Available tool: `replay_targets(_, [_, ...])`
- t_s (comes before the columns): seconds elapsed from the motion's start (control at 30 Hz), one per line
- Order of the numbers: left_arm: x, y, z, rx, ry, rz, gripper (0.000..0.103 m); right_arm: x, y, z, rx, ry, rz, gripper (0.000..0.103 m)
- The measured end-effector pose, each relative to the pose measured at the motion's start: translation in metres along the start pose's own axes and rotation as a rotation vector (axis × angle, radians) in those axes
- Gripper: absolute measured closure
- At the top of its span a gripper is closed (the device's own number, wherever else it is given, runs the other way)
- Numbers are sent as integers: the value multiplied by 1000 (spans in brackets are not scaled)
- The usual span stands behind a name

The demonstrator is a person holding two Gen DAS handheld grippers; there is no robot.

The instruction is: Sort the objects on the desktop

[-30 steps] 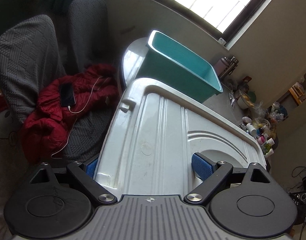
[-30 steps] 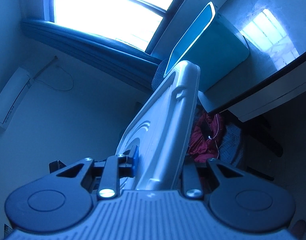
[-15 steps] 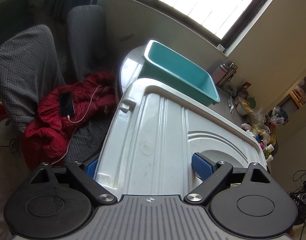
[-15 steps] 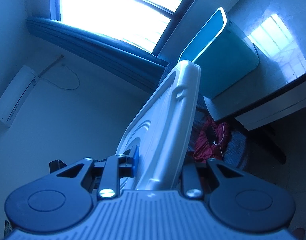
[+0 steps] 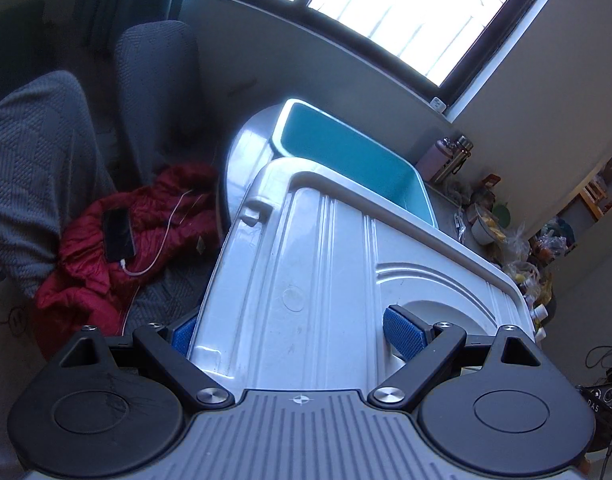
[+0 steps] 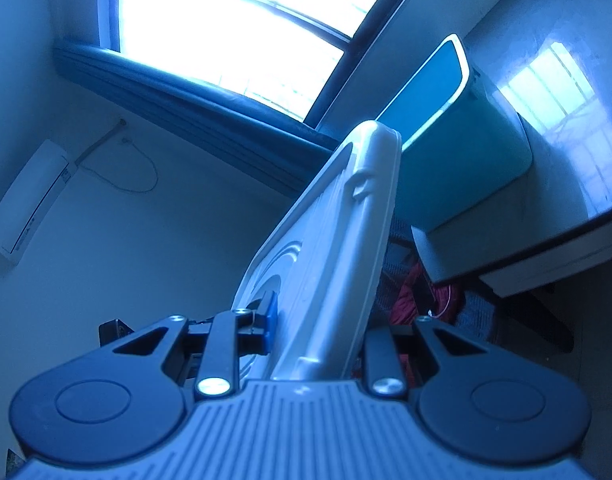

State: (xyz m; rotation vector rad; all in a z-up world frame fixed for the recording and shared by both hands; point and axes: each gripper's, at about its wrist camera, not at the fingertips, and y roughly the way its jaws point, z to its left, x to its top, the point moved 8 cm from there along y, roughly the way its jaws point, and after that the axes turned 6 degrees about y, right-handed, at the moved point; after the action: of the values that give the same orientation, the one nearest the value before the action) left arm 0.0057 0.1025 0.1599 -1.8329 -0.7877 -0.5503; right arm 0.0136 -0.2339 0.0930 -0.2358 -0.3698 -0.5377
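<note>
A white ribbed plastic lid (image 5: 325, 272) fills the left wrist view, held in the air. My left gripper (image 5: 294, 332) has its jaws wide, one blue pad (image 5: 403, 334) on the lid's top face and one at its left edge. My right gripper (image 6: 317, 320) is shut on the same lid (image 6: 337, 248), seen edge-on and tilted up. A teal bin (image 5: 345, 160) stands open on the round table beyond the lid; it also shows in the right wrist view (image 6: 457, 132).
A red jacket (image 5: 118, 248) with a phone (image 5: 118, 234) and white cable lies on grey-covered chairs (image 5: 38, 148) at the left. Bottles (image 5: 445, 156) and cluttered items (image 5: 517, 248) stand at the right. A bright window (image 5: 385, 12) is behind.
The lid, held by both grippers, has risen and tipped a little, so the teal bin sits lower and farther behind it. Both grips are unchanged.
</note>
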Motion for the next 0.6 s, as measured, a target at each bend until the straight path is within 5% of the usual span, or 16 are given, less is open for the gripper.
replay_targets(0.6, [131,106,23,-36,-8,-9,11,117,92,-8,-12,-33,-13,79])
